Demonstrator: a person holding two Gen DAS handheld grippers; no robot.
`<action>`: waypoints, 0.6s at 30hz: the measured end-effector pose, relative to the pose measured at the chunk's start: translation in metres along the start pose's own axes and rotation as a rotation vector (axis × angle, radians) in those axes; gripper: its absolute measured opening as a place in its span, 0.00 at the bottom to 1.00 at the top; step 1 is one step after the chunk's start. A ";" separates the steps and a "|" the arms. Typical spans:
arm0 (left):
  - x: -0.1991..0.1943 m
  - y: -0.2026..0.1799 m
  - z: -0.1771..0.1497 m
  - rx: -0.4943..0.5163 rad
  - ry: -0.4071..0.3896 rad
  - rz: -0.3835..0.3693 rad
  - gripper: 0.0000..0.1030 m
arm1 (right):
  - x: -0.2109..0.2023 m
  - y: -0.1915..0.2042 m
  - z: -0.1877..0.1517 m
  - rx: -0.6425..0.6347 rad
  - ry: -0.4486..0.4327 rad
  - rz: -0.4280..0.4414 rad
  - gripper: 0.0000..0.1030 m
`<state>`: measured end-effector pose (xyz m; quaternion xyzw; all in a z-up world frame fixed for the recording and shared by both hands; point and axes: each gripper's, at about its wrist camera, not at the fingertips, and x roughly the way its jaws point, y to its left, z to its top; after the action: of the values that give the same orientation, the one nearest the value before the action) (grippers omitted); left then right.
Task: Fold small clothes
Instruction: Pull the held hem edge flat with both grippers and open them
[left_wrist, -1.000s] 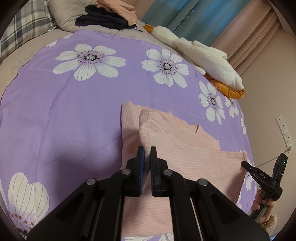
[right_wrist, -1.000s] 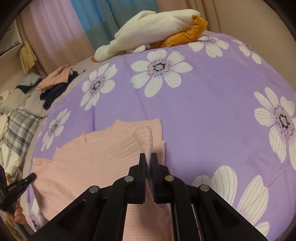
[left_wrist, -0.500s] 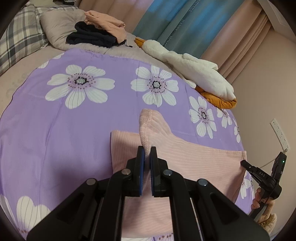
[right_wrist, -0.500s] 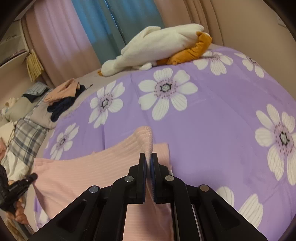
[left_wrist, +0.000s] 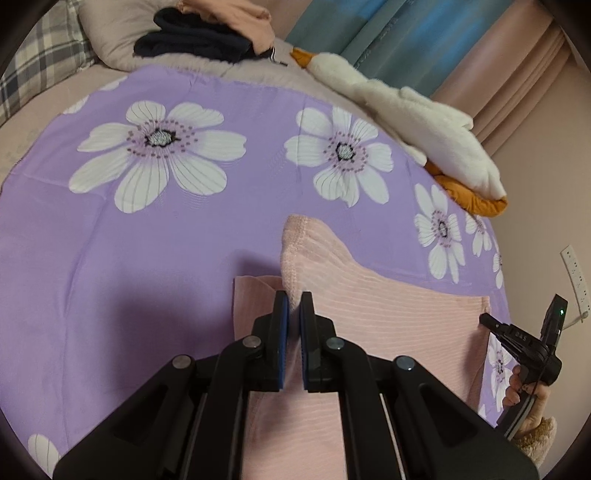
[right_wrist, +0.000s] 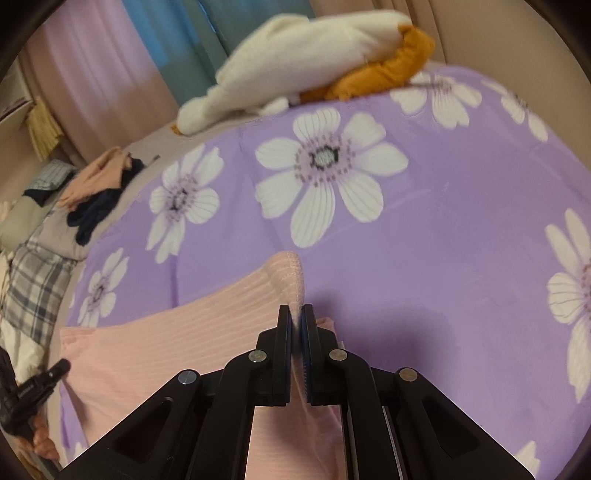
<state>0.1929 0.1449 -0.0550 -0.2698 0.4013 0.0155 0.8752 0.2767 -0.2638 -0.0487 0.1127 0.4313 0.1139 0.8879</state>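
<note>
A pink ribbed garment (left_wrist: 388, 306) lies on the purple flowered bedspread (left_wrist: 147, 240). My left gripper (left_wrist: 294, 301) is shut on its hemmed left corner, which stands up past the fingertips. In the right wrist view the same pink garment (right_wrist: 166, 343) spreads to the left, and my right gripper (right_wrist: 296, 314) is shut on its right hemmed corner. Both corners are lifted over a lower layer of the garment. The right gripper's black body and a hand (left_wrist: 524, 391) show at the left wrist view's right edge. The left gripper's tip (right_wrist: 40, 380) shows at the right wrist view's left edge.
A white and orange plush goose (left_wrist: 424, 122) lies along the bed's far edge by the curtains. Dark and peach clothes (left_wrist: 207, 33) are piled on a grey pillow at the far left, next to a plaid pillow (left_wrist: 33, 62). A wall socket (left_wrist: 574, 273) is at the right.
Both grippers, still shut on the garment's corners, have carried the top edge forward across the bed toward the flowers, laying the upper layer over the lower one.
</note>
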 end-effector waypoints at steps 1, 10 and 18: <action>0.004 0.002 0.001 -0.004 0.007 0.003 0.05 | 0.005 0.000 0.000 -0.004 0.008 -0.008 0.06; 0.039 0.012 0.004 -0.005 0.065 0.063 0.06 | 0.042 -0.012 -0.008 0.012 0.079 -0.067 0.06; 0.068 0.024 -0.010 0.038 0.128 0.137 0.10 | 0.059 -0.020 -0.017 -0.005 0.124 -0.094 0.06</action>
<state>0.2262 0.1482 -0.1194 -0.2254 0.4742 0.0502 0.8496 0.3004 -0.2633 -0.1083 0.0827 0.4901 0.0799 0.8640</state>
